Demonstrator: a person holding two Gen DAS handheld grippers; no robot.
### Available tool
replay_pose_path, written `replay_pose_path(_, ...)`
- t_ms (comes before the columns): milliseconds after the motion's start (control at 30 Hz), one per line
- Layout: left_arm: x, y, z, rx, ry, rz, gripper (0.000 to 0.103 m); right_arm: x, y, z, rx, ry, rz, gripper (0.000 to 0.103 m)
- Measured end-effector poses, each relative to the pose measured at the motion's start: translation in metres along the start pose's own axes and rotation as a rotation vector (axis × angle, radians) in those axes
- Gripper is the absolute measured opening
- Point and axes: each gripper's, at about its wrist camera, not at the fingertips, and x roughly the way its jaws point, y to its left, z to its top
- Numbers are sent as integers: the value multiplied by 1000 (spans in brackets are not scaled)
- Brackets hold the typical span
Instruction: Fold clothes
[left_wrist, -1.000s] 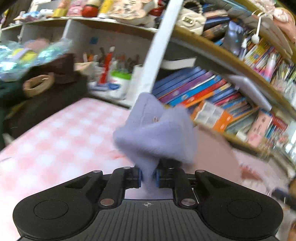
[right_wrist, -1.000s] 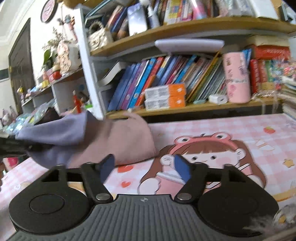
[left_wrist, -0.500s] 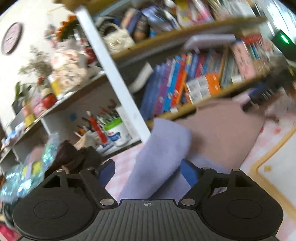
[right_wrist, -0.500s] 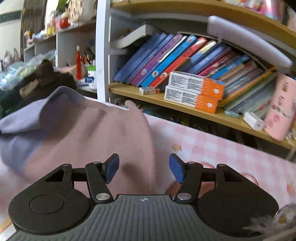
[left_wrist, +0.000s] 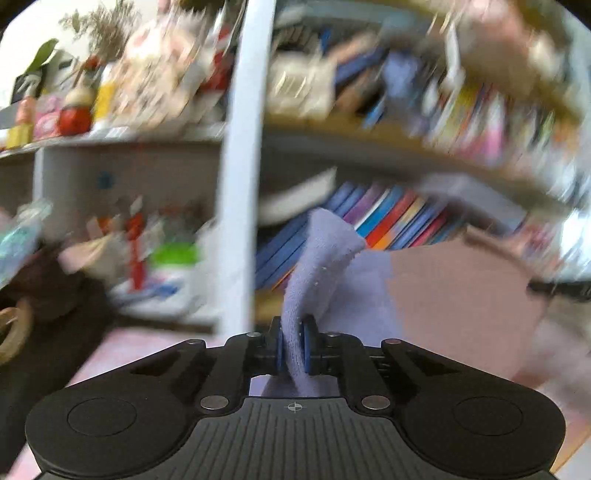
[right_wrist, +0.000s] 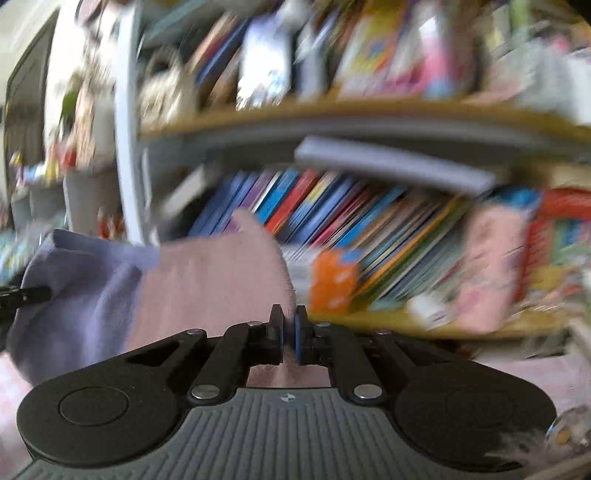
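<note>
1. In front of a crowded bookshelf (right_wrist: 332, 114), both views are blurred by motion; the garment (left_wrist: 461, 306) alone reads fairly clearly.
2. Left wrist view: the left gripper (left_wrist: 294, 347) has its fingers (left_wrist: 307, 347) pressed together on a fold of the lavender part of the garment, which rises in a peak above them.
3. The garment is two-coloured, lavender at the left gripper's end and dusty pink beyond; it stretches rightward across this view, raised in front of a row of books (left_wrist: 399, 218).
4. Right wrist view: the right gripper (right_wrist: 289, 339) has its fingers (right_wrist: 300, 339) drawn narrow on an edge of the garment's (right_wrist: 207, 291) pink part, with pink cloth visible between and below them.
5. In this view the lavender end lies to the left, where a dark bar that seems to belong to the left gripper (right_wrist: 26, 297) meets it.
6. A pink-checked counter (left_wrist: 122, 354) shows below the cloth at the lower left of the left view.
7. A white upright post (left_wrist: 240, 184) divides the bookshelf.
</note>
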Motion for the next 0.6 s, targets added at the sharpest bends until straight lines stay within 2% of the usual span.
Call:
replay_pose_path(67,-26,-13,-2,4,-65,-120,9,-36,-13,-8,4,12,26,5)
replay_pose_path(100,-41,-16,-9,18,-70,-188,9,-54,-19,-13,6,19,39,5)
replay_pose_path(167,-69,-19,-32,74,-20,-266,9,-89,-31,-21,10,31,65,5)
replay_pose_path(200,-79,-19,-44,110,45,-288,9,-107,-38,-25,12,37,78,5)
replay_pose_path(233,-90,-18,-58,152,145,-287,15,-123,-42,-34,3,75,91,6)
replay_pose_path(300,-110,-12,-79,218,283,-244,16,-143,-46,-54,-53,190,81,10)
replay_pose_path(367,-126,-3,-83,251,324,-170,21,-160,-51,-69,-102,287,55,22)
replay_pose_path(400,-134,2,-85,267,342,-132,30,-167,-56,-69,-99,295,33,26)
replay_pose_path(433,-142,7,-87,283,359,-94,43,-174,-61,-66,-85,281,8,29)
replay_pose_path(500,-148,13,-79,265,318,-14,62,-184,-70,-60,-56,247,-42,36)
replay_pose_path(567,-141,10,-66,240,249,3,67,-182,-72,-50,-20,205,-78,39)
replay_pose_path(600,-135,5,-62,232,225,-19,69,-177,-72,-45,-1,192,-78,40)
